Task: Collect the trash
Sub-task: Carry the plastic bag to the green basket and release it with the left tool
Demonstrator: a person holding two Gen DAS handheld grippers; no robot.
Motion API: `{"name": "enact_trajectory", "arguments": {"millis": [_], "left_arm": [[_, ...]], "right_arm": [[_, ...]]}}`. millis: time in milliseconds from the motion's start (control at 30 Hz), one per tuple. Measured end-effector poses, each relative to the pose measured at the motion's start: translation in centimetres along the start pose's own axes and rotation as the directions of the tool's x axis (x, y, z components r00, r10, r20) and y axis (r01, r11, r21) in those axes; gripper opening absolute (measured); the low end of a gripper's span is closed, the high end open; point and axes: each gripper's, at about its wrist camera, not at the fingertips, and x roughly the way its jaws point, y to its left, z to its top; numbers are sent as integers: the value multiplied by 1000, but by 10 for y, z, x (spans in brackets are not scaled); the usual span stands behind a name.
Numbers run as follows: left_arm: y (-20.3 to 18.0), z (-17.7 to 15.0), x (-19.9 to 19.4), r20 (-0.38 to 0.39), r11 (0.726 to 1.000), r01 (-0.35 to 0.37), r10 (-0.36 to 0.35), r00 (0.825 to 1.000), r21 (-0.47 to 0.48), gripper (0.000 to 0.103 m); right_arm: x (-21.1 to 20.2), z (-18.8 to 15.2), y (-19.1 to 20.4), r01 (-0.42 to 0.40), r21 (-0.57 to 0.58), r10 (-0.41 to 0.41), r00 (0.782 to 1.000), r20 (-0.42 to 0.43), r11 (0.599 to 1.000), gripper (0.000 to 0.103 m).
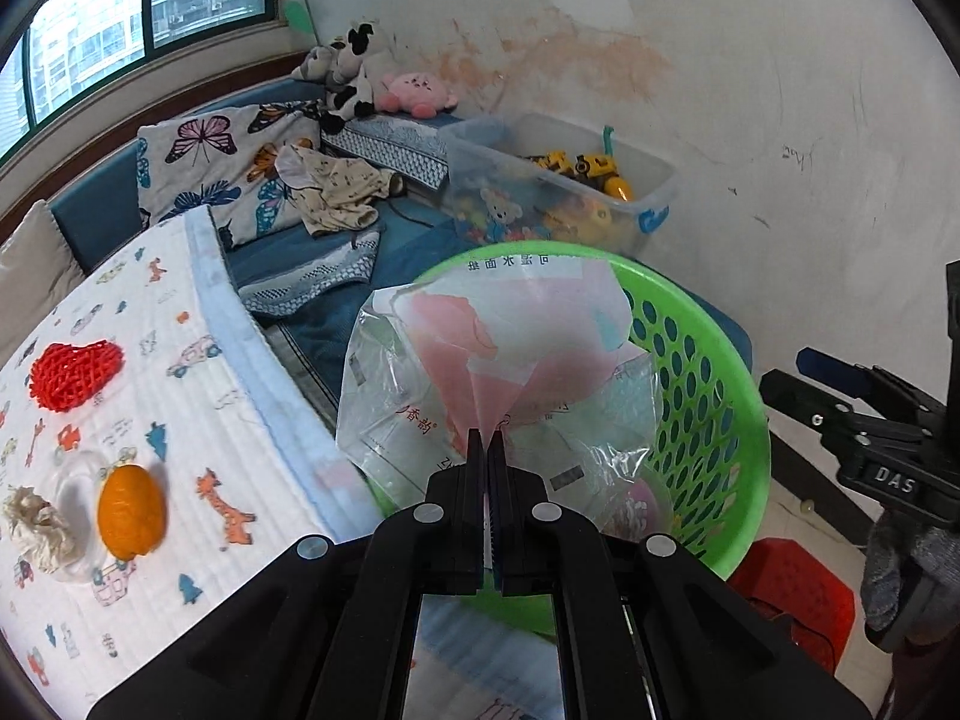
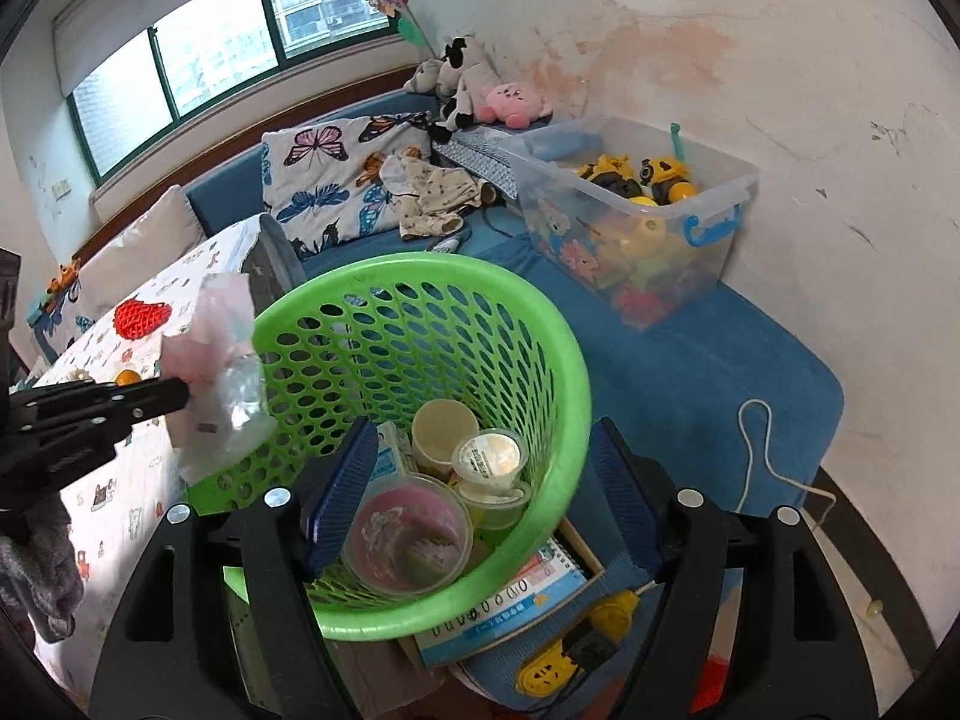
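Left tongs (image 1: 486, 438) clenched on plastic wrapper (image 1: 480, 360), hanging beside green basket (image 2: 564, 360) rim; right tongs (image 2: 480, 480) released, straddling its near wall.

Soft daylight from the window (image 2: 222, 54) fills both sharp views, with heavy fisheye bending and dark corners

A crumpled clear plastic wrapper (image 1: 480, 372) with pink print hangs at the rim of the green perforated basket (image 1: 714, 372). The basket already holds 3 cups (image 2: 456, 480). On the printed cloth lie a red foam net (image 1: 75, 375), an orange peel (image 1: 131, 510) and a wadded tissue (image 1: 39, 531).
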Motion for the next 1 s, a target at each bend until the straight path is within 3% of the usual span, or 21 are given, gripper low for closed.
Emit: {"name": "enact_trajectory", "arguments": {"millis": [500,633,700,1000], "left_arm": [[-4,-1,6,-18,1000,7,-7,1000,5,5],[1,-5,1,-9,1000,11,-11,1000,-12,22],[4,-8,-3,2,1000,8,-8,1000,-20,39],[27,-24,-38,58,996,-1,6,998,-86,56]], "right_arm": [[-12,-2,7,-31,-4,31,999,18,1000,73],[-14,-1,14,-38,-14,38,999,21,999,74],[-16,-1,18,-43,-20,43,999,25,999,74],[-26,-4,45,-80,-58,82,996,35,995,80]]}}
